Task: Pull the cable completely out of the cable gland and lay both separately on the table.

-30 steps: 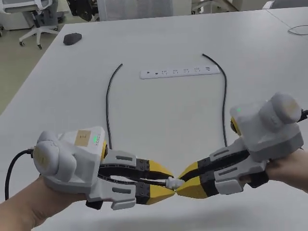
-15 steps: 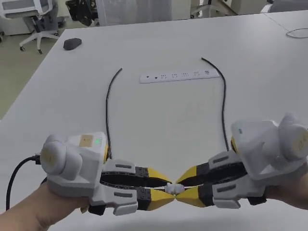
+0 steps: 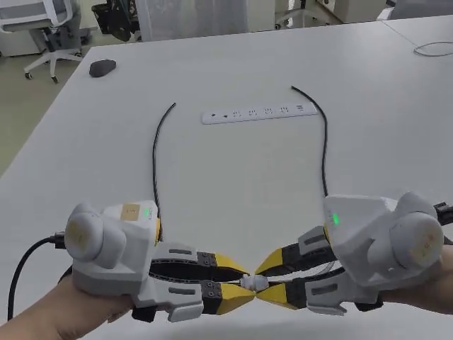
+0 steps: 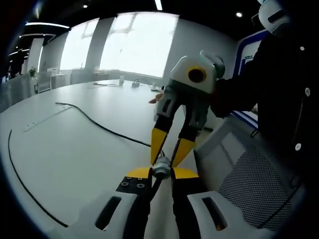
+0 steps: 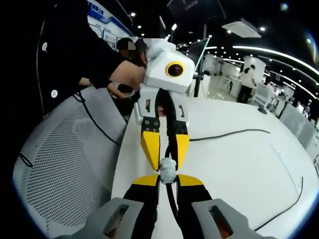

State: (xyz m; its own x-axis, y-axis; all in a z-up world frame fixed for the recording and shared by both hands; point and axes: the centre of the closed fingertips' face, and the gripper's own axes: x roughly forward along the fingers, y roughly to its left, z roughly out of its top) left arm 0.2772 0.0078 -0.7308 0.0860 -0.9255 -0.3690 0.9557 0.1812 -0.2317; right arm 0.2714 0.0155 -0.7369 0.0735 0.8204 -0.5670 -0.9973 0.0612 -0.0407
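Over the near edge of the table (image 3: 233,170), the left gripper (image 3: 245,282) pinches the white cable gland (image 3: 251,282), and the right gripper (image 3: 261,282), tip to tip with it, is closed narrowly on the black cable (image 3: 325,156) beside the gland.

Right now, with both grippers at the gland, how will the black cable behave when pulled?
Likely flexible yet slightly springy: the cable lies in long gentle curves on the table, unkinked. Being thin, it probably drags lightly. Its free ends may sweep sideways across the smooth top.
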